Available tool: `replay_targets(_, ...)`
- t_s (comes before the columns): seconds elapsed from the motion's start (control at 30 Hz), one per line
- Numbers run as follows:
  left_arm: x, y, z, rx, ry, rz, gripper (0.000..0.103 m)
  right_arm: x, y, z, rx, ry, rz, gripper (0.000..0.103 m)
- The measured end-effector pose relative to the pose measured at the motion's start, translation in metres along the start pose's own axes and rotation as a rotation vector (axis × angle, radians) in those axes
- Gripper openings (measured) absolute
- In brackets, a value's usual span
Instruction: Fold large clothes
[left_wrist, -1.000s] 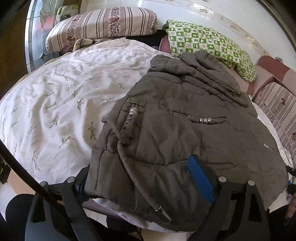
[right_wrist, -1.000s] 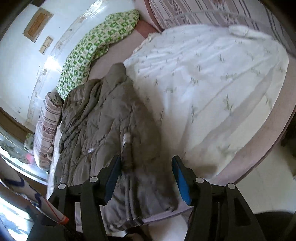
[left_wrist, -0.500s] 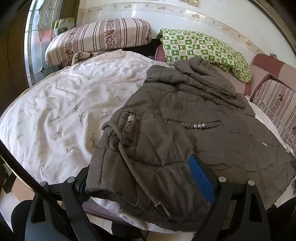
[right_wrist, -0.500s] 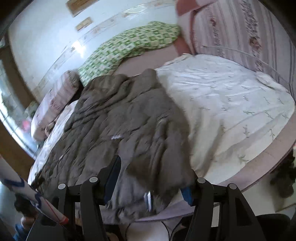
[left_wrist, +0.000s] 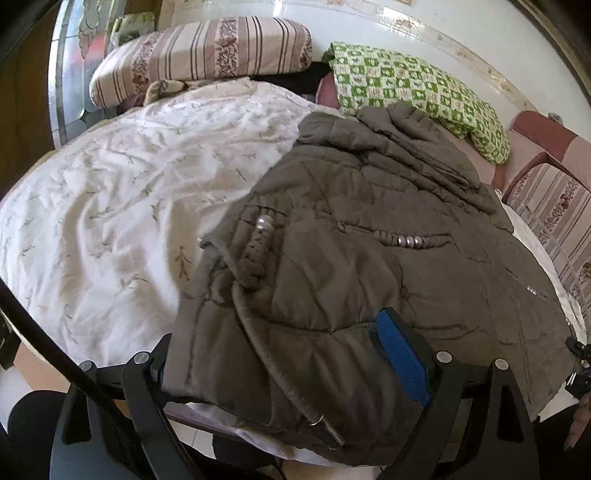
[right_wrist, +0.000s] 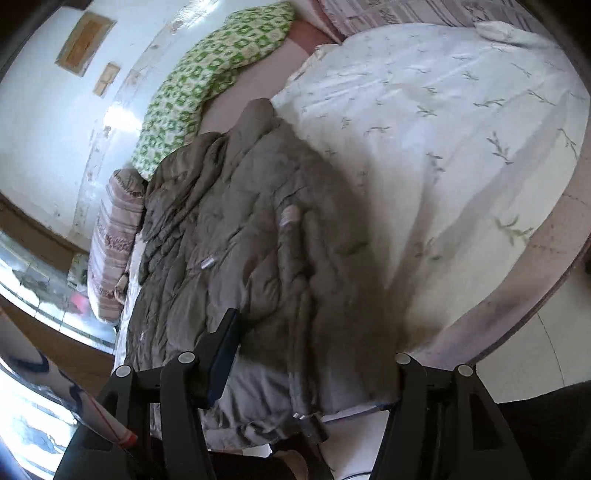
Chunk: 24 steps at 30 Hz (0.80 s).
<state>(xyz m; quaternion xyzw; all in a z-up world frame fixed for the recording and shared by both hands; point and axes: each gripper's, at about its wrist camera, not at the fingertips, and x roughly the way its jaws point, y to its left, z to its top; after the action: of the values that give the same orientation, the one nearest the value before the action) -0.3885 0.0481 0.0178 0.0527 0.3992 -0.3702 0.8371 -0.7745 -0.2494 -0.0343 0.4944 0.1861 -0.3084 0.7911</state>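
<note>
Your left tool (left_wrist: 291, 363) stands wide, straddling the near hem of the grey-brown quilted padded jacket (left_wrist: 369, 266); the fabric lies between the fingers, nothing pinched that I can see. Your right tool (right_wrist: 314, 354) is partly spread over the same hem at the jacket's other corner, also clamping nothing.

Risks from here: the padding is thick and slippery. Bite only the top layer and the lower layers will stay on the bed, so the fold goes crooked. The loose drawstring with its metal tip (left_wrist: 317, 421) hangs off the hem and could catch in a finger. Uneven lifting between the two tools would skew the fold.

The jacket lies spread on the white leaf-print bedsheet (left_wrist: 110, 221), hem at the bed's near edge, its bunched hood end beside the green checked pillow (left_wrist: 417, 88). Surface puffy, creased, with braided cords and silver beads.
</note>
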Motion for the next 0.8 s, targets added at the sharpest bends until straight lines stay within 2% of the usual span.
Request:
replay_targets(0.07, -0.002, -0.003, -0.001, 0.015, -0.005, -0.006, 0.091, 0.0, 0.013, -0.006, -0.043, -0.004, 0.019, 0.06)
replay_targets(0.1, -0.004, -0.005, -0.002, 0.026, -0.011, -0.006, 0.091, 0.0, 0.019, -0.01, -0.067, -0.002, 0.024, 0.055)
replay_targets(0.17, -0.011, -0.01, -0.003, 0.056, -0.046, 0.003, 0.09, 0.0, 0.033, -0.015, -0.14, -0.018, 0.008, 0.048)
replay_targets(0.23, -0.02, -0.016, -0.004, 0.093, -0.104, 0.026, 0.081, -0.002, 0.047, -0.018, -0.244, -0.053, -0.047, 0.037)
replay_targets(0.33, -0.02, -0.02, -0.003, 0.117, -0.119, 0.044, 0.081, -0.003, 0.055, -0.018, -0.3, -0.106, -0.103, 0.036)
replay_targets(0.4, -0.011, -0.017, -0.002, 0.102, -0.079, 0.048, 0.081, 0.0, 0.05, -0.017, -0.279, -0.096, -0.112, 0.036)
replay_targets(0.53, 0.006, -0.007, -0.002, 0.039, 0.012, 0.027, 0.089, 0.011, 0.04, -0.017, -0.238, -0.054, -0.138, 0.036)
replay_targets(0.63, 0.008, -0.011, -0.005, 0.058, 0.01, 0.049, 0.09, 0.02, 0.029, -0.017, -0.186, 0.001, -0.15, 0.036)
replay_targets(0.8, 0.007, -0.019, -0.008, 0.107, -0.011, 0.099, 0.09, 0.023, 0.031, -0.02, -0.208, -0.011, -0.175, 0.038)
